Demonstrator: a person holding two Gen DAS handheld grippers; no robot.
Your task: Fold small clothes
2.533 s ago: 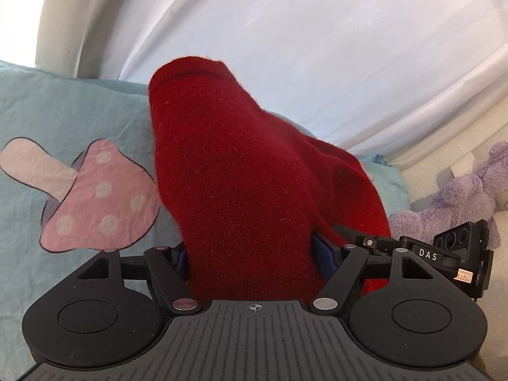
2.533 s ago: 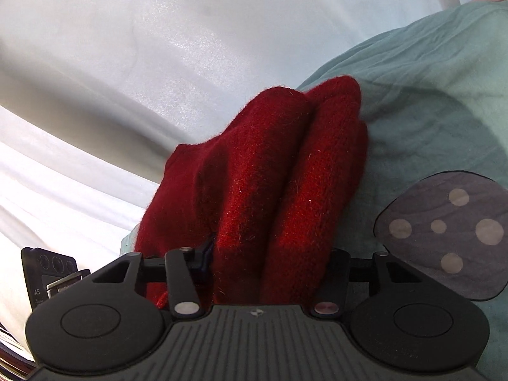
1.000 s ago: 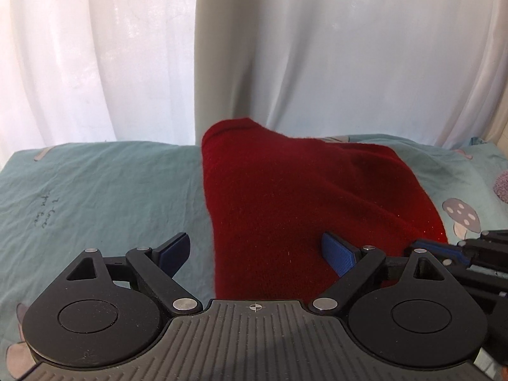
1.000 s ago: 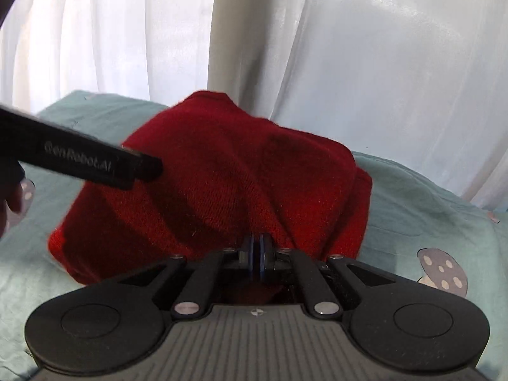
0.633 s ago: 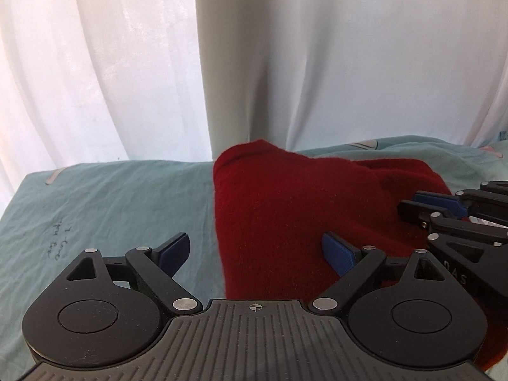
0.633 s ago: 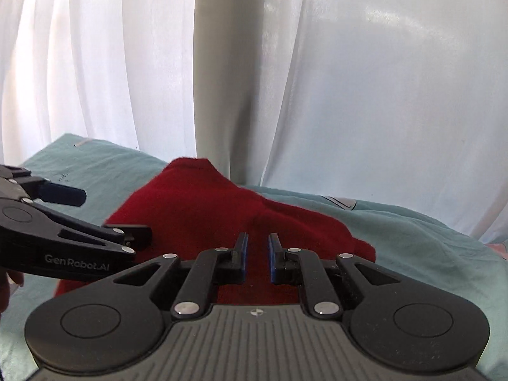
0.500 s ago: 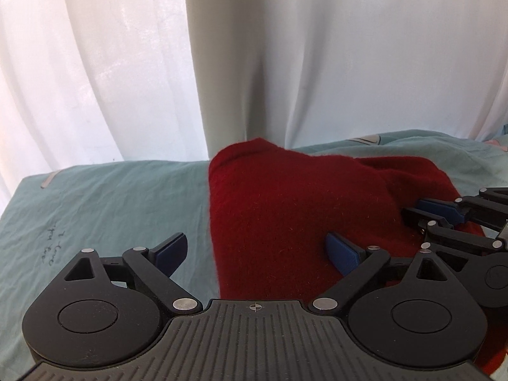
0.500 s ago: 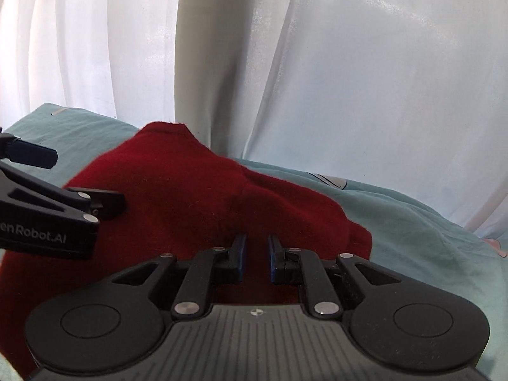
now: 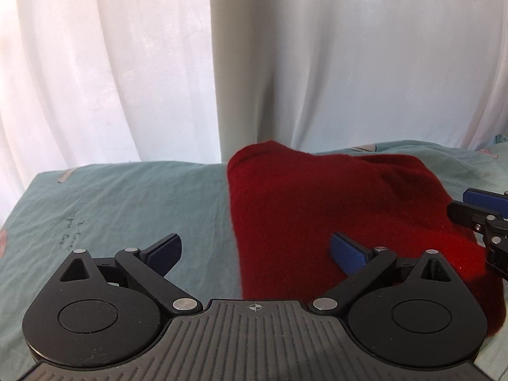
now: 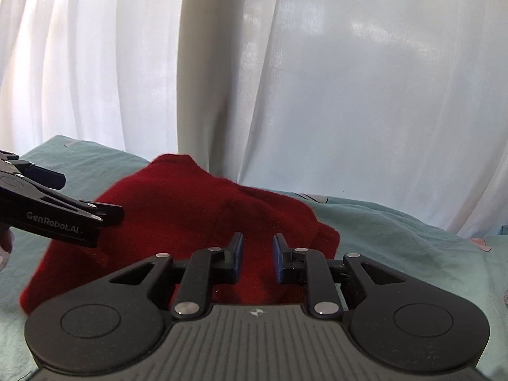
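Note:
A dark red knitted garment [image 9: 317, 209] lies folded in a soft heap on the teal bedsheet [image 9: 127, 209]. My left gripper [image 9: 254, 247] hovers over its left edge with the jaws spread wide and still opening. Its blue pads touch nothing. In the right wrist view the same garment [image 10: 190, 216] sits just beyond my right gripper [image 10: 257, 254]. Those jaws stand a narrow gap apart and are opening, with only air between the pads and the cloth lying below. The right gripper's fingers [image 9: 476, 212] show at the left view's right edge.
White curtains [image 9: 95, 79] and a grey upright strip [image 9: 241, 63] hang close behind the bed. The sheet [image 10: 397, 238] carries small printed shapes and runs off to both sides. A person's fingertip [image 10: 4, 238] shows at the far left edge beside the left gripper's fingers [image 10: 104, 214].
My right gripper, shut on the red garment a second ago, has let go and its jaws have parted. The garment now rests on the sheet. The left jaws widened slightly.

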